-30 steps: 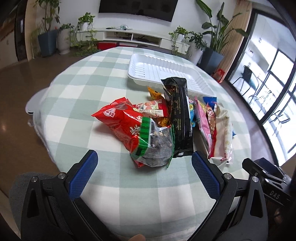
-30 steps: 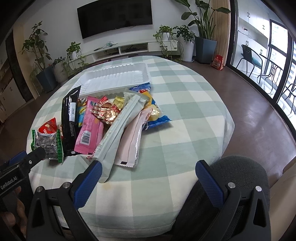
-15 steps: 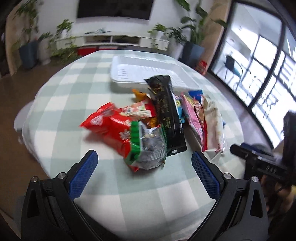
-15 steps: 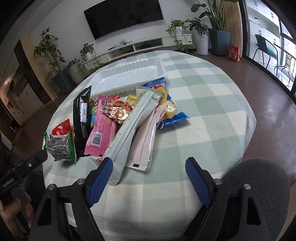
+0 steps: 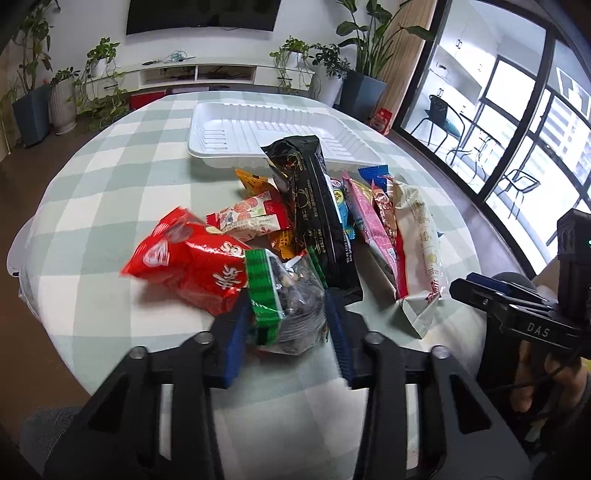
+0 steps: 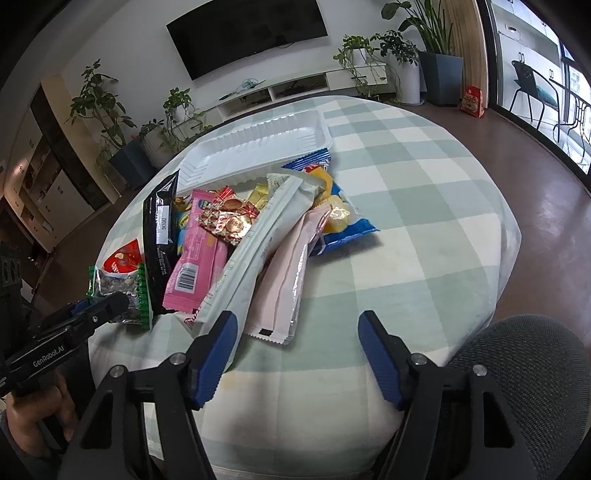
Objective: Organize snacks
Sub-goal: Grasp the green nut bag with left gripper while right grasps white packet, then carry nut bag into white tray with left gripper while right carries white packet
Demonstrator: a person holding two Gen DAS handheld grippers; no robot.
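step: grip seed bag at near end of snack pile on tabletop | left gripper jaws pinched on the bag | right gripper jaws wide, empty | advice: lift straight, clear red bag, carry to white tray

A wall-mounted television hangs above a low white media console, with potted plants flanking it on the floor. A dark chair stands behind the glass doors, and a small red bag sits on the brown floor near a tall plant in a dark planter.
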